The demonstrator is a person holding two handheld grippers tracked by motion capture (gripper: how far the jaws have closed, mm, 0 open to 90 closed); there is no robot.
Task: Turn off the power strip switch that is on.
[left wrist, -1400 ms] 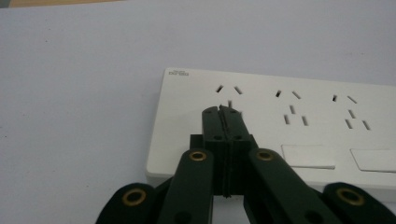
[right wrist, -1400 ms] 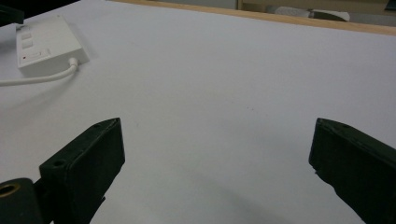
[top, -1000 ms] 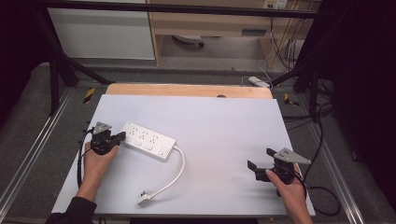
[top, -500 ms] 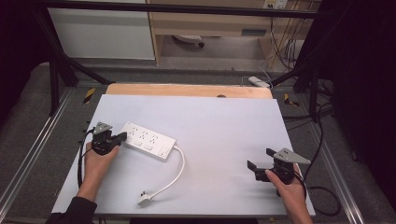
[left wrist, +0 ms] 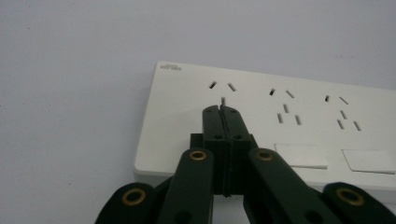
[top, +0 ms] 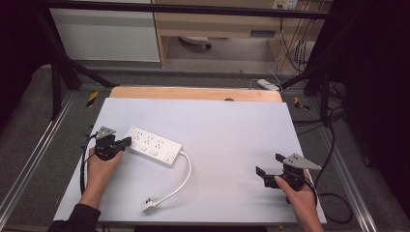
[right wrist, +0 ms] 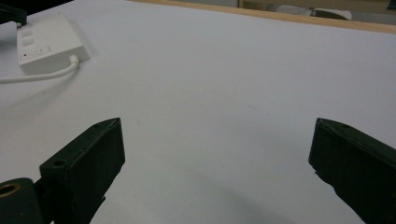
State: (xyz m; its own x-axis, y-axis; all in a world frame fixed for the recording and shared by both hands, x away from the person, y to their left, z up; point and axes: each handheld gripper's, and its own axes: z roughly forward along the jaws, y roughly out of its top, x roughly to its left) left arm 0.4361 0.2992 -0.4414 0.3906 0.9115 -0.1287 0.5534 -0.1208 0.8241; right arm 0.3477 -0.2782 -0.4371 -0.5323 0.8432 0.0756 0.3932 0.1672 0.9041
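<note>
Left gripper (top: pixel 121 143) jaws fully closed, empty, tips resting over the power strip (top: pixel 152 145) at its 9 o'clock end. Strip sits left of table (top: pixel 232 125) centre. Right gripper (top: pixel 270 169) wide open, empty, 4 o'clock corner.

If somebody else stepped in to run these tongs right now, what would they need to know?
Left tongs: shut, holding nothing, tips over the end of the white power strip by its first socket; whether they touch it cannot be told.
Right tongs: open and holding nothing, at the right side of the table, far from the strip.
The strip lies flat on the left half; its white cord curls toward the front edge and ends in the plug, lying loose.
Done: nothing visibly plugged in or moved.
Left: probably handling the strip, its switches or the plug.
</note>
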